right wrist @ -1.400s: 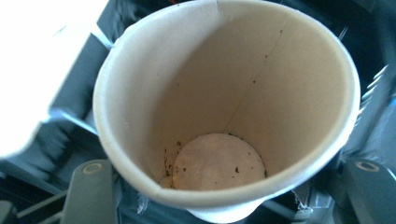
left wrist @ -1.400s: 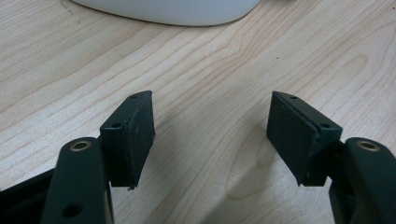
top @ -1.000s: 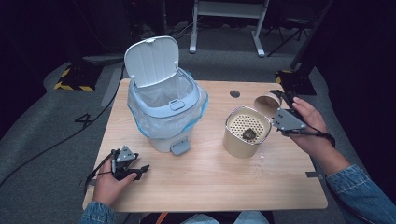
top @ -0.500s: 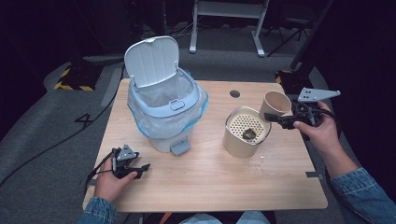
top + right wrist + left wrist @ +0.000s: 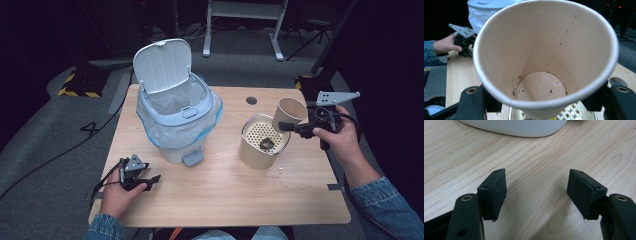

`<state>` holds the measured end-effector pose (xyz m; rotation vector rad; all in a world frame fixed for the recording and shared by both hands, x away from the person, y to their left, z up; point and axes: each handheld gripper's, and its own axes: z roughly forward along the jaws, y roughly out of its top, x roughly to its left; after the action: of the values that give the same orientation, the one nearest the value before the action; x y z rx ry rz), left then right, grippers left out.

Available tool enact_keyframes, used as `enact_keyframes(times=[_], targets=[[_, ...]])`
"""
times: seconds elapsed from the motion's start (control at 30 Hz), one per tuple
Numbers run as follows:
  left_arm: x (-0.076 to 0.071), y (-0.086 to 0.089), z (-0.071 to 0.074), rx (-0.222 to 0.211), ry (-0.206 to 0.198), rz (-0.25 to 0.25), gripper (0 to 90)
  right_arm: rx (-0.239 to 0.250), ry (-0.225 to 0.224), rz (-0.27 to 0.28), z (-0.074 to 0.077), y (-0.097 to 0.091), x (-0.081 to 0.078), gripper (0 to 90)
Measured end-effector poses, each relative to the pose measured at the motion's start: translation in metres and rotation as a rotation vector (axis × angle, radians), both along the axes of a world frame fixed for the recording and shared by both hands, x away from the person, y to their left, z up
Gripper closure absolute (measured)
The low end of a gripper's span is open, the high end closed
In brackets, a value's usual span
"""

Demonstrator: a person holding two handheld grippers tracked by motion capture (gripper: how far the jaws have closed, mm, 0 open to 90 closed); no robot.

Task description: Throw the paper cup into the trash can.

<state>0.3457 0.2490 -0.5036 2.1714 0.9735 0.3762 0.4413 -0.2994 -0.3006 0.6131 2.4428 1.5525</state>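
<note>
Just one paper cup point(image 5: 289, 112); one strainer tin point(image 5: 262, 142)

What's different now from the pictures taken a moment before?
The right gripper, clamped on the paper cup, has lifted it and tipped it on its side above the perforated canister, mouth turned toward the person; a second ago the cup sat lower, beside the canister. The left gripper, the bin with its lid up and the canister kept their places.

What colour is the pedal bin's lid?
Pale grey-white; the pedal bin's lid stands open, clearest in the high view.
</note>
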Motion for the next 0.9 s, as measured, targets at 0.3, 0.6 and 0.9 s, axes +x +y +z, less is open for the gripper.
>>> enact_keyframes(times=[0.3, 0.6, 0.9], targets=[[0.0, -0.001, 0.0, 0.008, -0.001, 0.004, 32.6, -0.01, -0.004, 0.068, 0.015, 0.031, 0.008, 33.0], [0.0, -0.001, 0.0, 0.01, -0.004, 0.006, 32.8, -0.006, -0.026, 0.104, 0.038, 0.068, 0.018, 32.9], [-0.001, -0.002, 0.0, 0.009, -0.002, 0.009, 32.9, 0.012, -0.043, 0.123, 0.054, 0.112, 0.031, 32.7]])
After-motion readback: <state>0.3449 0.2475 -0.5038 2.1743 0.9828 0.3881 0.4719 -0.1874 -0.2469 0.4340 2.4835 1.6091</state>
